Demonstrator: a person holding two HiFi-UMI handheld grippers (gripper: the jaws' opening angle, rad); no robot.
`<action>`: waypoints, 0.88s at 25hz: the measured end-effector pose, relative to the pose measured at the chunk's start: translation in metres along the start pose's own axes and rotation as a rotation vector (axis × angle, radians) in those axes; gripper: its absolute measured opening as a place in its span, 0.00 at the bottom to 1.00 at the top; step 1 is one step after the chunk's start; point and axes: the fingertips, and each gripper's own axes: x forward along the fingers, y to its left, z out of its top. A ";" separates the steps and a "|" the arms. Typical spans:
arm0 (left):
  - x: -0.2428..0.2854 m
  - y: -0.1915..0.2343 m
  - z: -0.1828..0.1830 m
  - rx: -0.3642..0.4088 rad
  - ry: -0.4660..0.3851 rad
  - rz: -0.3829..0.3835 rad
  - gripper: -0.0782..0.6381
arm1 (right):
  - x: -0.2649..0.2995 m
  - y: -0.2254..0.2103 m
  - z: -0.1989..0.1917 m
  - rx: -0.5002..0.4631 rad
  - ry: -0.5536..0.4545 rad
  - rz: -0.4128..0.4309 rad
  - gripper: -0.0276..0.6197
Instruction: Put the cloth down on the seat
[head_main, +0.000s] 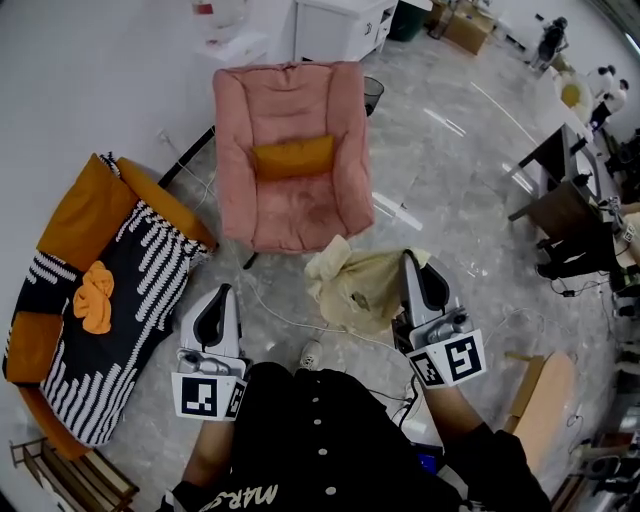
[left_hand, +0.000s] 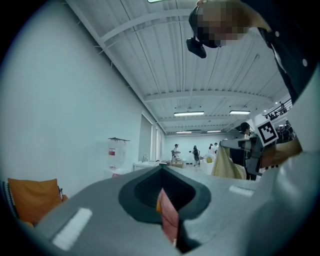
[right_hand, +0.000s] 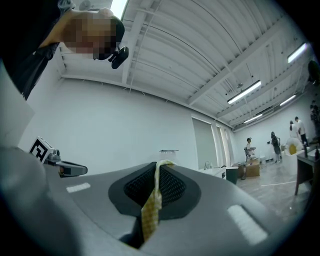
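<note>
A pale yellow checked cloth (head_main: 355, 285) hangs from my right gripper (head_main: 410, 262), which is shut on its upper edge; the fabric (right_hand: 150, 207) shows pinched between the jaws of that gripper (right_hand: 156, 167). The cloth droops above the floor just in front of the pink armchair (head_main: 295, 210), whose seat carries an orange cushion (head_main: 292, 157). My left gripper (head_main: 221, 293) is shut and holds nothing; it is level with the right one, left of the cloth. Through the thin slit of the left gripper (left_hand: 162, 175) a sliver of the pink chair shows. The hanging cloth (left_hand: 227, 165) also appears in the left gripper view.
An orange sofa (head_main: 85, 205) with a black-and-white striped throw (head_main: 135, 300) and an orange rag (head_main: 95, 297) stands at the left. White cables (head_main: 285, 318) trail over the floor by my feet. A black bin (head_main: 372, 92) is behind the chair, desks (head_main: 560, 195) at right.
</note>
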 end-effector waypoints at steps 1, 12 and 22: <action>0.002 -0.001 -0.002 -0.003 0.003 0.001 0.11 | 0.002 -0.002 -0.001 0.001 0.000 0.000 0.09; 0.022 0.011 -0.016 -0.013 0.034 -0.006 0.11 | 0.018 -0.012 -0.016 0.009 0.022 -0.013 0.09; 0.072 0.040 -0.010 -0.011 0.021 -0.039 0.11 | 0.064 -0.025 -0.018 -0.008 0.020 -0.032 0.09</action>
